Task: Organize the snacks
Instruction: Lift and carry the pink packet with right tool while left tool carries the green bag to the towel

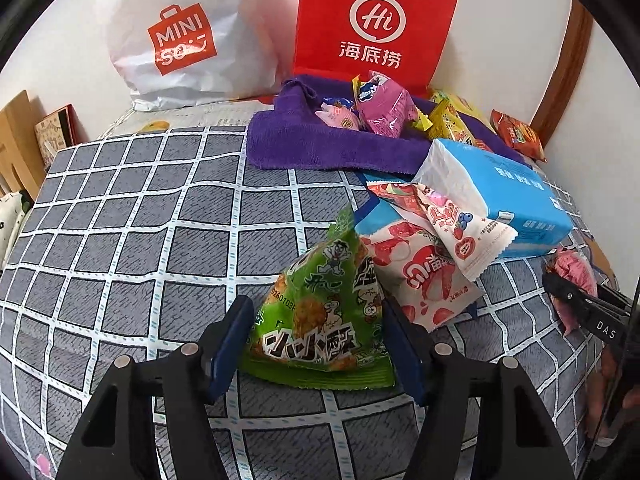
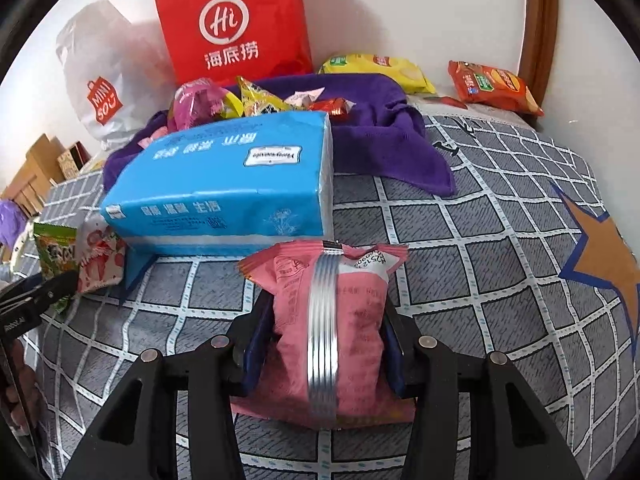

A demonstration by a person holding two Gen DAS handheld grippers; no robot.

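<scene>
Both grippers held snack packets over the checked bedcover [image 1: 120, 240].
Left wrist view: the left gripper [image 1: 320, 344] pinched a green snack packet [image 1: 320, 320], which lay beside strawberry packets [image 1: 420, 272]. Right wrist view: the right gripper [image 2: 324, 344] clamped a pink snack packet [image 2: 332, 320] just before the blue tissue pack [image 2: 224, 188].

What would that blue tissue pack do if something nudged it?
The blue tissue pack would probably slide, not roll: it is blocky and flat-sided. It looks soft, so likely to dent. It rests tilted on snack packets, so it may shift them.
</scene>
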